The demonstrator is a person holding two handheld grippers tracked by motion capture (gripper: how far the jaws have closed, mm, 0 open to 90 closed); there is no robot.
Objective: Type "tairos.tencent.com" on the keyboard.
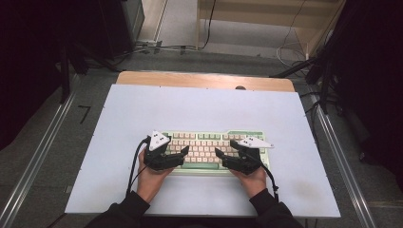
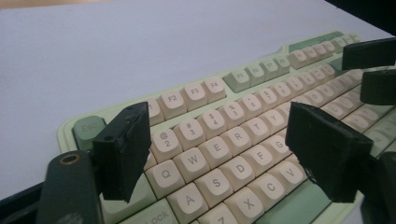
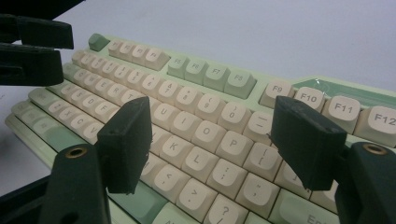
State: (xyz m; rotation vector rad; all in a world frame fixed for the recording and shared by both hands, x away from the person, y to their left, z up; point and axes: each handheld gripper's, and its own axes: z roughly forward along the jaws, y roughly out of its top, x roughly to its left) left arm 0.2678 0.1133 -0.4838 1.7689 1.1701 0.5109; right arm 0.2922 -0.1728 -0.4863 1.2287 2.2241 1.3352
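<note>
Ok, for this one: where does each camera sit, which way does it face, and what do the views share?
High view: above the person's side, looking forward and down on the table; forearms, left gripper and right gripper show.
Left gripper view: rides the left gripper, looking between its open jaws at the keyboard around Q, W, E.
Right gripper view: rides the right gripper, jaws open, facing the keys around P, L.
All three share the keyboard.

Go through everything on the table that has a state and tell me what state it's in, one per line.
left gripper: open, jaws apart over the letter keys, nothing between them.
right gripper: open, jaws apart over the keys, holding nothing.
keyboard: lying flat on the white table, keys facing up, no key visibly pressed.
</note>
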